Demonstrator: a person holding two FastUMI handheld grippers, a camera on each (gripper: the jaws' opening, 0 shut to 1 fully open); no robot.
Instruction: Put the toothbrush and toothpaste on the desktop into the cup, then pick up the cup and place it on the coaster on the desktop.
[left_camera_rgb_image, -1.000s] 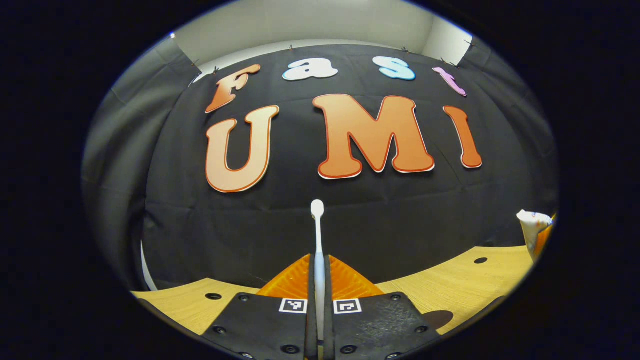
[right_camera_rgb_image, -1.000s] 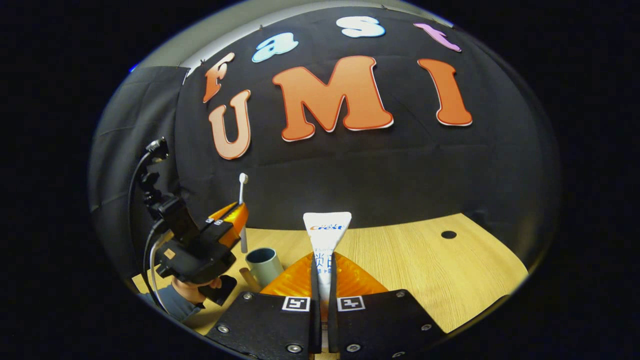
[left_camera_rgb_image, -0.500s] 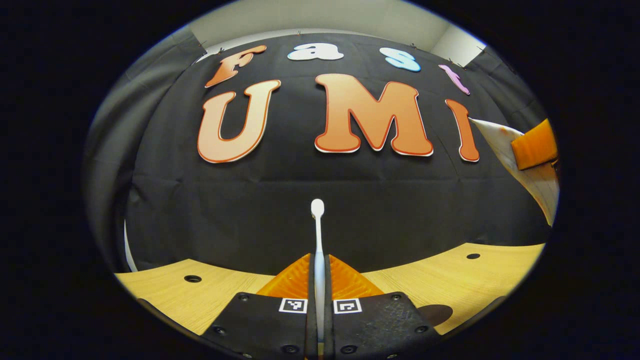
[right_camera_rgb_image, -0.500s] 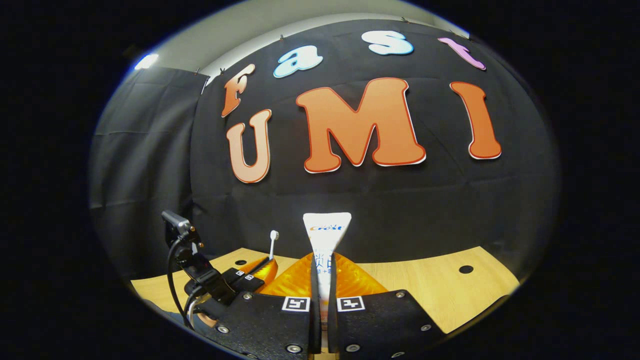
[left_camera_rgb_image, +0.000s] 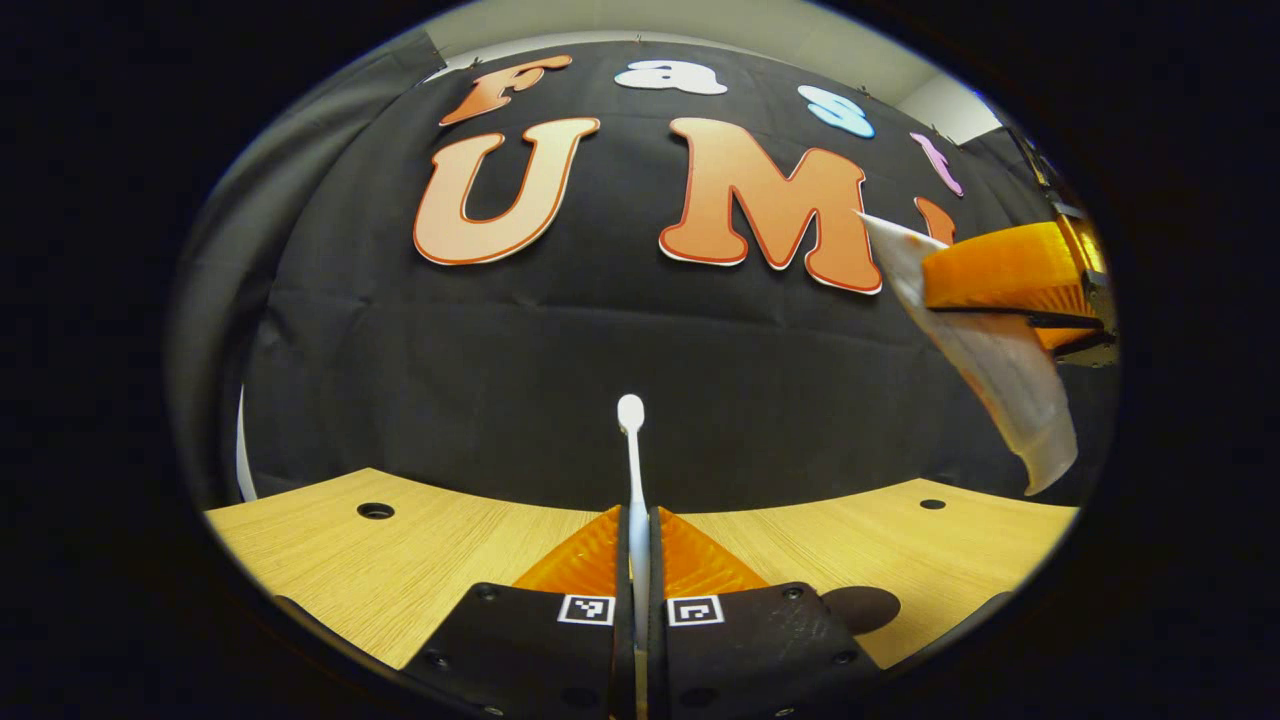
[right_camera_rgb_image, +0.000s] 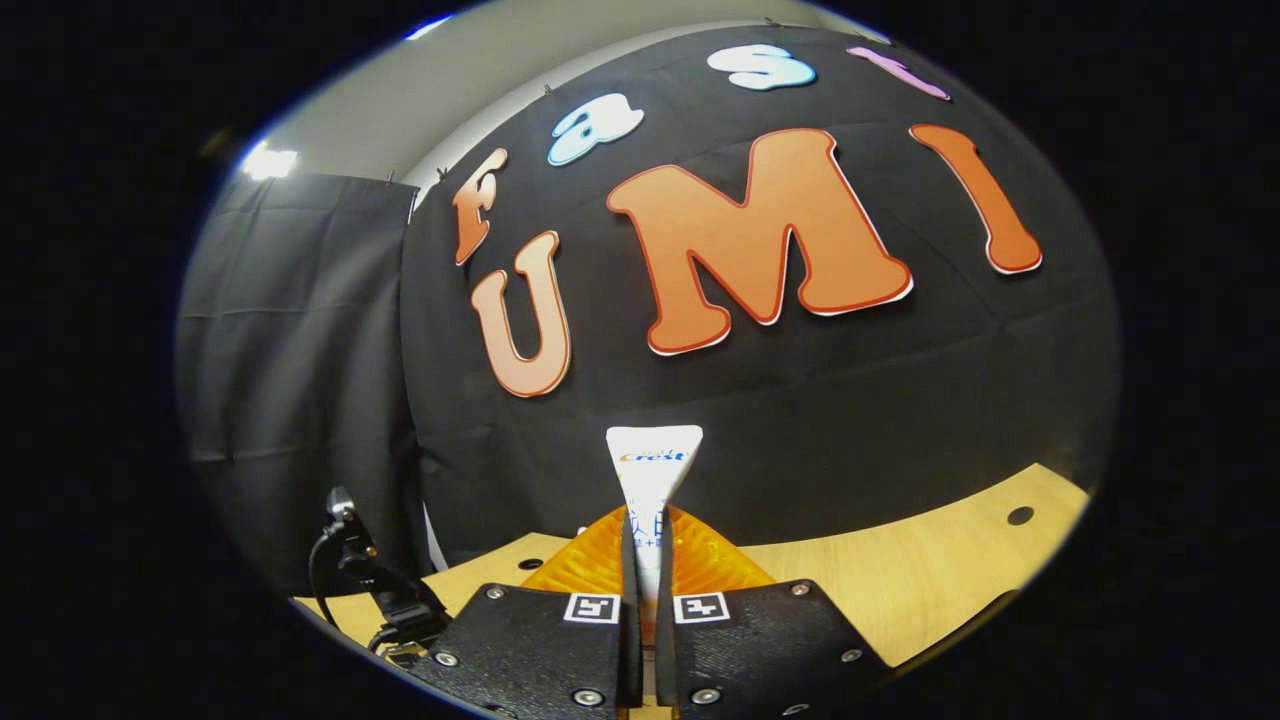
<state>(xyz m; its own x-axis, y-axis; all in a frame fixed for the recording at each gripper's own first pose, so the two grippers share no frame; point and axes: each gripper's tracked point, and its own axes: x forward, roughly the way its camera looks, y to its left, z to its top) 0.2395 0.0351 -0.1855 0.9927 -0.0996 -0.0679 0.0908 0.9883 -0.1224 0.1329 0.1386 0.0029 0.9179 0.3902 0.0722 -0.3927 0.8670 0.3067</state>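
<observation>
In the left gripper view the left claw (left_camera_rgb_image: 637, 540) is pinching the toothbrush (left_camera_rgb_image: 633, 470) between its orange fingers (left_camera_rgb_image: 585, 560), the brush's long axis running straight ahead along the claw with the white head at the far end, raised over the wooden worktop (left_camera_rgb_image: 420, 560). Up and to the right of it the right claw (left_camera_rgb_image: 1010, 285) holds the toothpaste (left_camera_rgb_image: 990, 350) slanted, its crimped flat end up-left and its other end hanging down-right. In the right gripper view the right claw (right_camera_rgb_image: 647, 560) is pressed onto the toothpaste (right_camera_rgb_image: 653, 470), whose long axis points forward along the fingers, crimped end farthest out above the worktop (right_camera_rgb_image: 900, 580).
</observation>
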